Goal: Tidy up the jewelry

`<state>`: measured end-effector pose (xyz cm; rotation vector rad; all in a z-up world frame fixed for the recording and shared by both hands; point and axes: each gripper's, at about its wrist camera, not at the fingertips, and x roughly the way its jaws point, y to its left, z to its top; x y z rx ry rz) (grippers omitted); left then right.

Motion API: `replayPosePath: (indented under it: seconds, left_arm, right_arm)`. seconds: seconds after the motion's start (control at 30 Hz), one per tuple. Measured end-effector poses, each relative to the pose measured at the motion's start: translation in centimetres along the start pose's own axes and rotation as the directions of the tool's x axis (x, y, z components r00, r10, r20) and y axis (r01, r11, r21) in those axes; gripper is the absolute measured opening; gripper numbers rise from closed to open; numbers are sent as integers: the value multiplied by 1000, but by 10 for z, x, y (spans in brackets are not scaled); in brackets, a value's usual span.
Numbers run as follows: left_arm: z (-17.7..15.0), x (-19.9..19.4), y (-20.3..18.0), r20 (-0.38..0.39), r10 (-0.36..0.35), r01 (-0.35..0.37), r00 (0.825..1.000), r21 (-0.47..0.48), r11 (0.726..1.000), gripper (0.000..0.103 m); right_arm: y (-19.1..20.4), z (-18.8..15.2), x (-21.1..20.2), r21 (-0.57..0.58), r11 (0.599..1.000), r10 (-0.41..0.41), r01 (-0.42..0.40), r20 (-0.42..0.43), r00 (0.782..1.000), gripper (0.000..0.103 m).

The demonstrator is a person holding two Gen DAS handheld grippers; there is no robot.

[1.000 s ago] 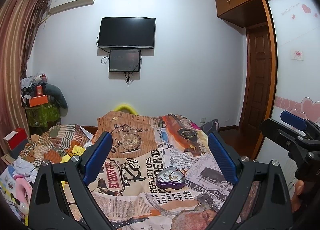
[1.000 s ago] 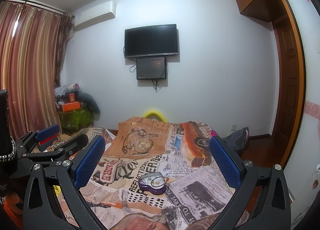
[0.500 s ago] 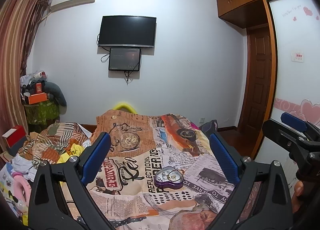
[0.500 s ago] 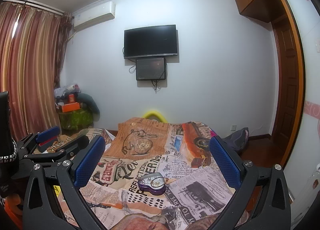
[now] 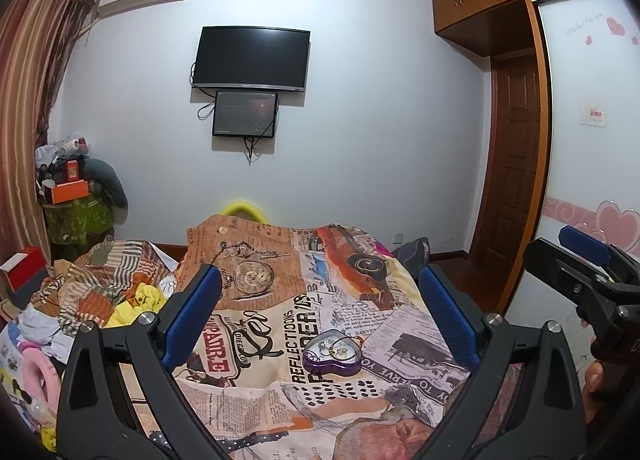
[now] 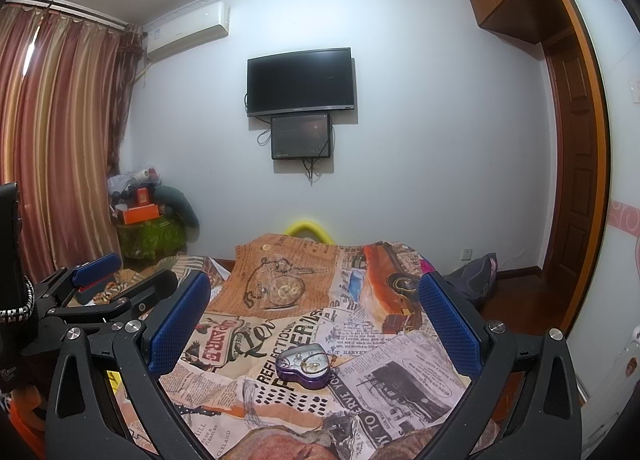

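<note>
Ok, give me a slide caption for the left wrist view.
Open left gripper above a purple heart-shaped jewelry tin on a newspaper-print bedspread.

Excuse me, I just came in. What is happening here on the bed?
A person holds two grippers above a bed covered with a newspaper-print blanket. The left gripper and the right gripper are both open and hold nothing. A purple heart-shaped box lies open on the blanket, with a few small jewelry pieces inside. Both grippers point toward it but do not touch it. It seems the sorting has not begun yet.
</note>
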<state>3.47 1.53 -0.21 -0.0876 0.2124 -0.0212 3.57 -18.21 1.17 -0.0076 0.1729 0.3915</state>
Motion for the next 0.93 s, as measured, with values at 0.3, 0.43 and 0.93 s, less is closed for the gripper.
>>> replayPosePath:
  seconds: [0.3,0.43,0.93]
  left_arm:
    - [-1,1,1,-7,-7,6,1000,-8,1000,99]
    - [-1,2,2,-12,-5,5,1000,-9,1000,99]
    - [-11,25,6,-55,-4,4,998,-13,1000,101]
  right_arm:
    - [0,0,0,1,1000,0,0,0,1000,103]
    - [-1,0,0,4,1000,-2,2,-3,1000,103]
    - [-7,-7,20,27,999,-16,18,-55,998,103]
